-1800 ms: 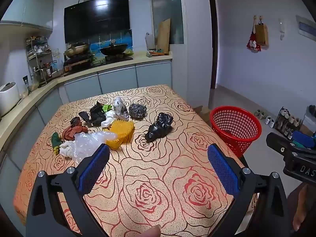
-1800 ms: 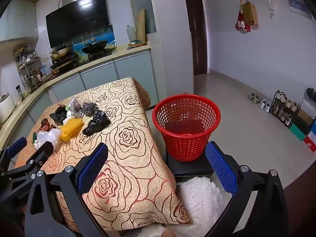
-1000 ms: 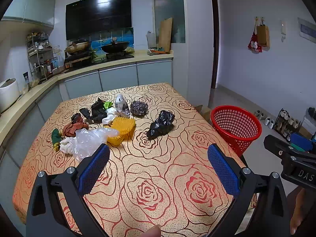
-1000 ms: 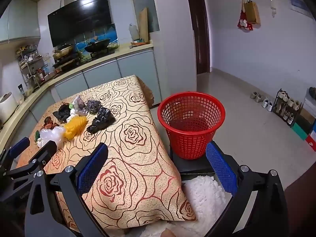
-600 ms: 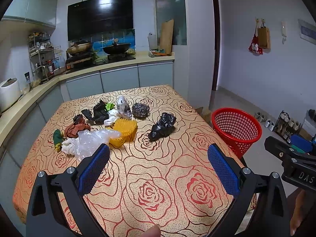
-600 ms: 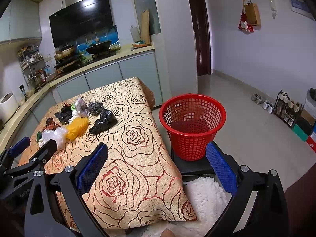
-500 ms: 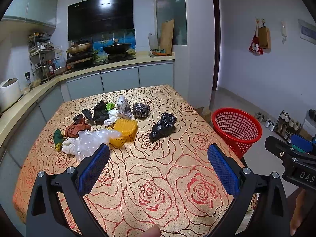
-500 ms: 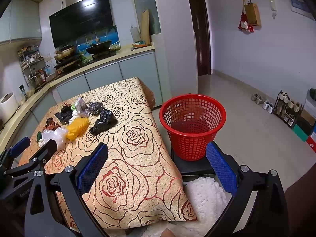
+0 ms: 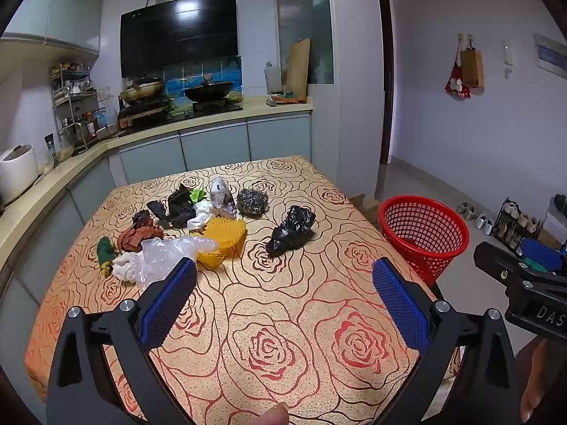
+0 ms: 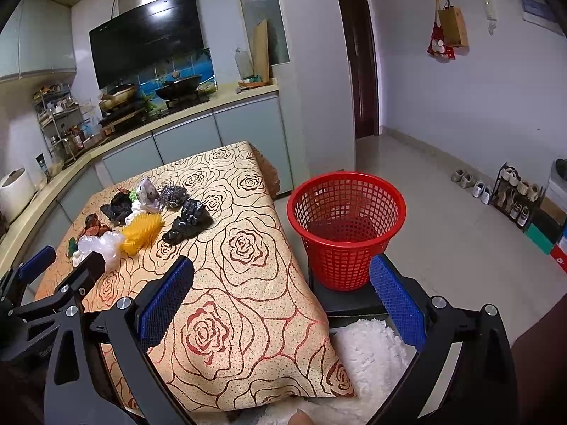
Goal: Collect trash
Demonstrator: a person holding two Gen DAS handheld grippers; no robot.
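Trash lies on the far half of the rose-patterned table (image 9: 283, 318): a crumpled black bag (image 9: 292, 230), a yellow bristly piece (image 9: 221, 235), a clear plastic bag (image 9: 166, 256), a steel scourer (image 9: 252, 202), dark and brown wrappers (image 9: 173, 207). A red mesh basket (image 10: 345, 226) stands on a black stool right of the table, also in the left wrist view (image 9: 423, 233). My left gripper (image 9: 281, 301) is open and empty above the near table. My right gripper (image 10: 280, 297) is open and empty over the table's right edge.
A kitchen counter (image 9: 177, 127) with stove and pans runs behind and left of the table. A white fluffy mat (image 10: 368, 354) lies on the floor below the right gripper. A shoe rack (image 10: 517, 194) stands at the far right wall.
Both grippers have drifted slightly back and up from the table; the trash and basket sit a little farther off. Both stay open and empty.
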